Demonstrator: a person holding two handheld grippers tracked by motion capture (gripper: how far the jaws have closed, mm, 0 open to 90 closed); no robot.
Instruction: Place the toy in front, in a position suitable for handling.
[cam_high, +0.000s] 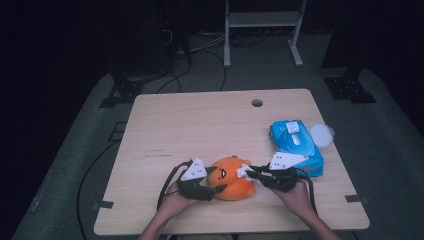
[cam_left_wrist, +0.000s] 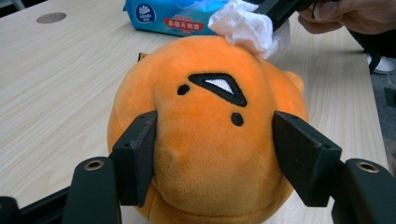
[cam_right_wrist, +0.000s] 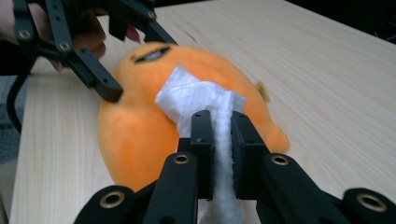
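Plush toy (cam_left_wrist: 210, 140) underside hidden; wipe (cam_right_wrist: 196, 100) tail cut off.

Wooden table (cam_high: 200, 125): orange plush (cam_high: 232, 186), wipes pack (cam_high: 295, 142)

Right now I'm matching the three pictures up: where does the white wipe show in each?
High view: white wipe low centre, at the toy's right edge.
Left gripper view: top, right of centre, on the toy.
Right gripper view: centre, pinched between the jaws.
Shared landmark: orange plush toy.
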